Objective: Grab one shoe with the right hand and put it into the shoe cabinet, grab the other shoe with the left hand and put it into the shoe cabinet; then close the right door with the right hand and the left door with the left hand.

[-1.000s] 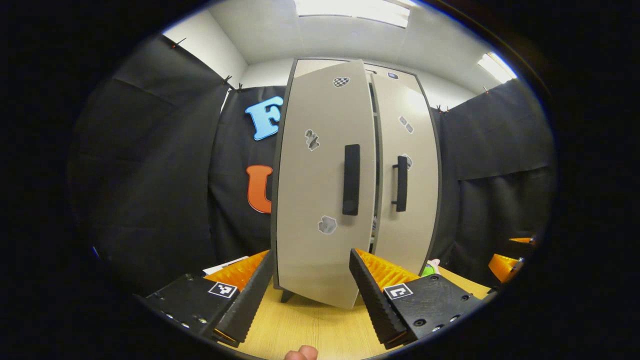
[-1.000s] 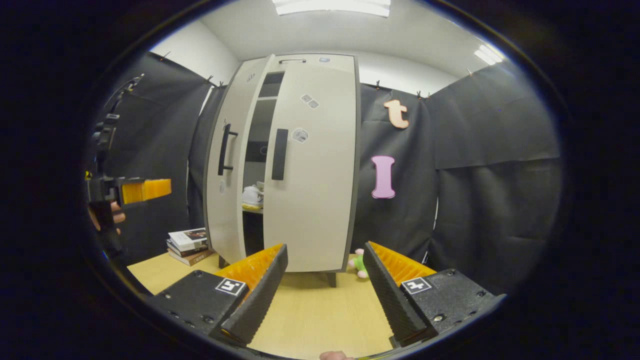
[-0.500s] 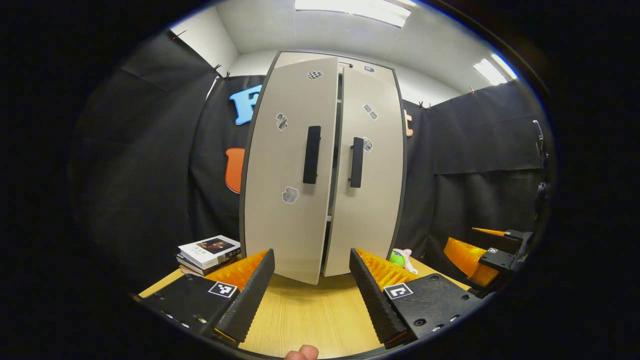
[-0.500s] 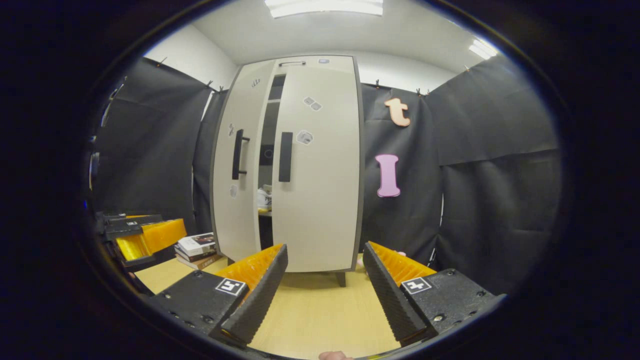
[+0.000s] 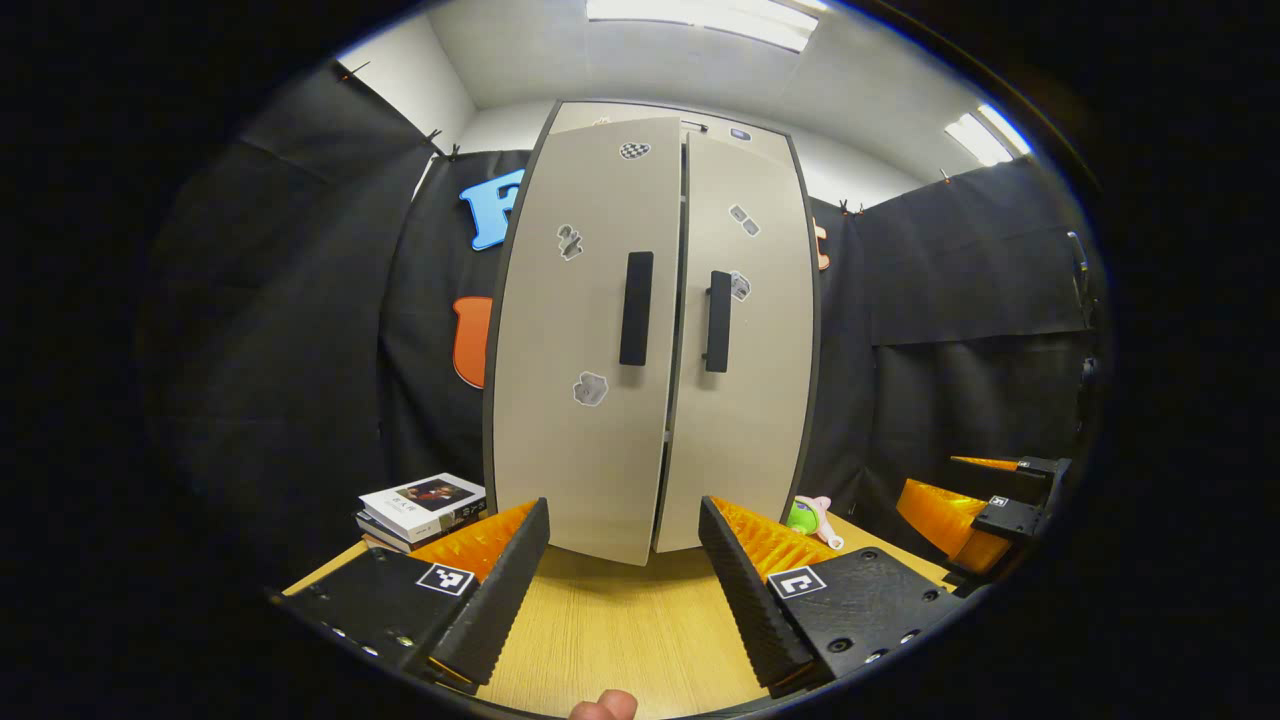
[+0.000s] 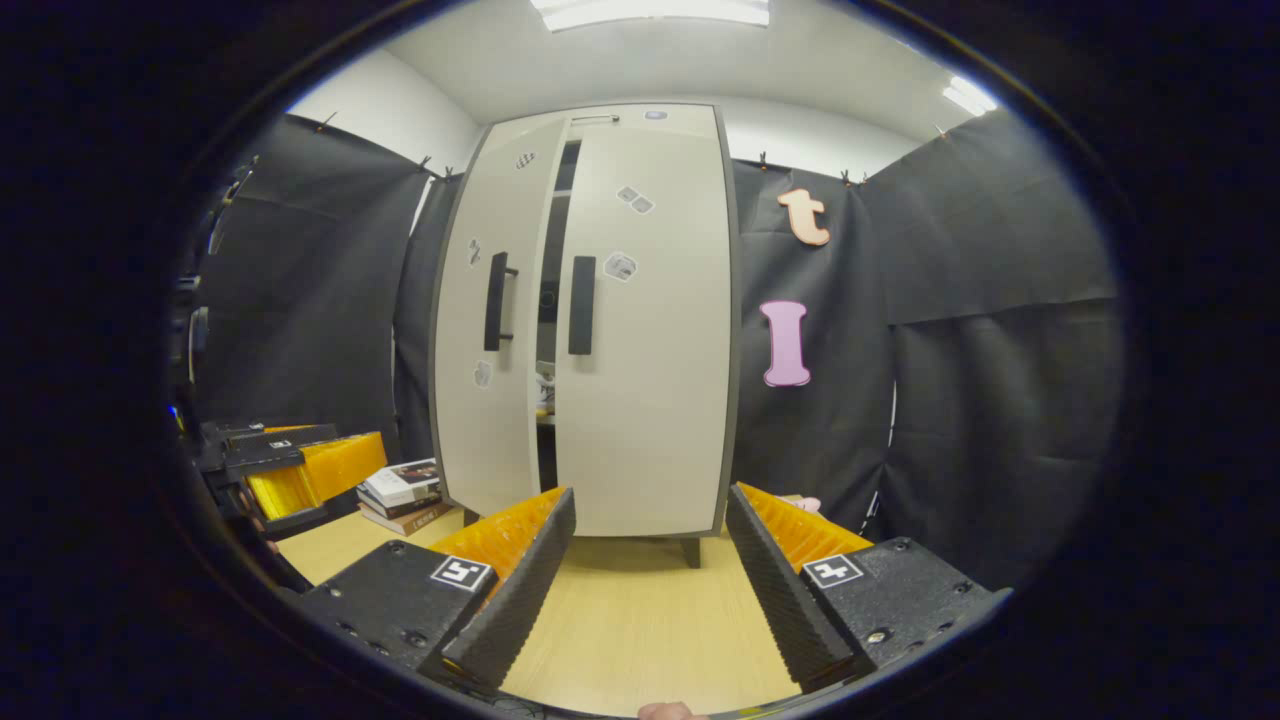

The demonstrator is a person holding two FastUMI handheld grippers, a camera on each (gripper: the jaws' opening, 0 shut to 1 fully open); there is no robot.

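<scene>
Though seemingly ajar — upright left door (image 5: 585, 340), edge claw-ward.

Ahead of my right gripper (image 6: 645, 575), whose fingers stand spread with nothing between them, I see the cabinet (image 6: 655, 330) on the table (image 6: 640, 620). Its right door (image 6: 650, 380), straight beyond the finger gap, looks closed. Its left door (image 6: 490, 330), beyond my left finger (image 6: 515, 585), hangs slightly ajar, and a dark slit shows between the two doors. Far off past that finger, the left gripper (image 6: 300, 470) sits just beside a stack of books (image 6: 400, 495).
</scene>
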